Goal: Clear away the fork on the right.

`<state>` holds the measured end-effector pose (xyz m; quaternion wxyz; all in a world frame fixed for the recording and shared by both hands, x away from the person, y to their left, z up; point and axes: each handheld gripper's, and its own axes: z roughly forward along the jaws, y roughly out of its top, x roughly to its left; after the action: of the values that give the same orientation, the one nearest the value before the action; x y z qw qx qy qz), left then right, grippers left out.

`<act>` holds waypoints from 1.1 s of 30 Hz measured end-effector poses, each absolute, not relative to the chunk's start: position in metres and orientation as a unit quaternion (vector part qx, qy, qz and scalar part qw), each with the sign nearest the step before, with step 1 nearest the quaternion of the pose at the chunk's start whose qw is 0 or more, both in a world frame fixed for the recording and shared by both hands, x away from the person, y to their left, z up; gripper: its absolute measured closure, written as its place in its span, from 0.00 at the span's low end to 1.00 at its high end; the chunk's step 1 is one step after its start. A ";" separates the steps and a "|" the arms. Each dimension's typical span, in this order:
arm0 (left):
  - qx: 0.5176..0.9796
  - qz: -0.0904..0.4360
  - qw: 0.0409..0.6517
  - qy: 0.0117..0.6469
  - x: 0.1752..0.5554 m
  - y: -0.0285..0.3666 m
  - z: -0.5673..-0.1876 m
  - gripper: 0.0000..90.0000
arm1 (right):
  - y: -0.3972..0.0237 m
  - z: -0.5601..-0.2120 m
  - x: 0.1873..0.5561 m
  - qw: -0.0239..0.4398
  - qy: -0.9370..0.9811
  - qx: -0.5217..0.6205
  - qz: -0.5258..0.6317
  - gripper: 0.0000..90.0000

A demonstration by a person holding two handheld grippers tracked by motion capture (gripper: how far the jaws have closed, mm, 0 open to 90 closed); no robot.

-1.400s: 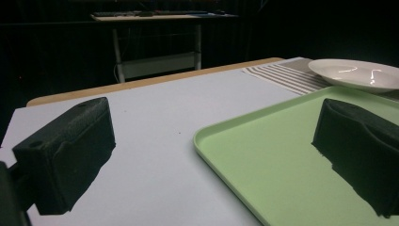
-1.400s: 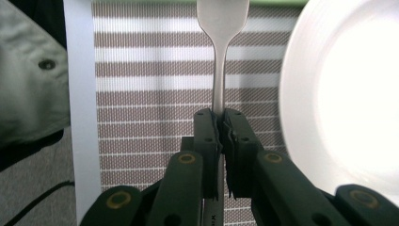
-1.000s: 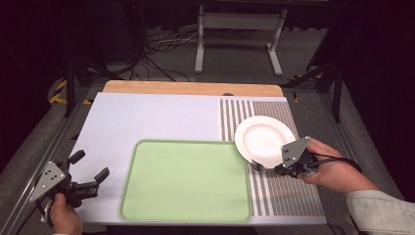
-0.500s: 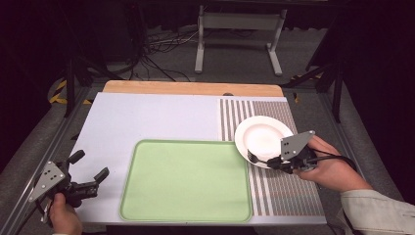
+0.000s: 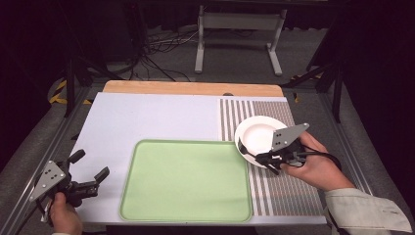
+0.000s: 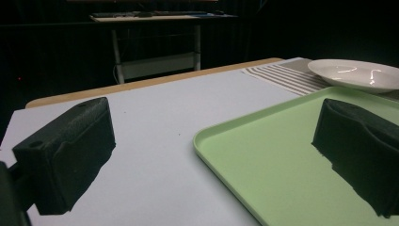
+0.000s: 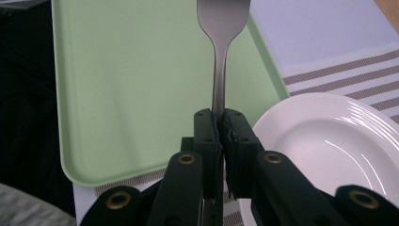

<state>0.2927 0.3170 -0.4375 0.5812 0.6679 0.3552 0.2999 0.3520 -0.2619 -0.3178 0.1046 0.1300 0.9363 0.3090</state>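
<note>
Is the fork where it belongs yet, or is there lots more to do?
Done: the right gripper has the fork by its handle, clamped tight and lifted off the table. In hand: the fork hangs over the edge of the green tray, beside the white plate. Left: setting the fork down, probably on the tray. The left gripper waits open at the near left corner.

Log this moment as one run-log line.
right gripper: shut on fork, beside white plate | left gripper: open, idle | green tray: nothing on it
</note>
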 end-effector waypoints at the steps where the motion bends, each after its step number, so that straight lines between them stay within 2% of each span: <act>1: 0.667 0.300 0.581 0.356 0.293 0.317 -0.437 0.00 | -0.258 -0.318 0.352 0.101 0.936 0.135 0.308 0.95; 33: 0.664 0.304 0.582 0.357 0.290 0.321 -0.437 0.00 | -0.181 -0.334 0.365 0.054 0.916 0.306 0.254 0.95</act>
<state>0.2897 0.3208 -0.4373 0.5823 0.6641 0.3574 0.3035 0.3652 -0.1809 -0.3338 0.0538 0.3058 0.9159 0.2543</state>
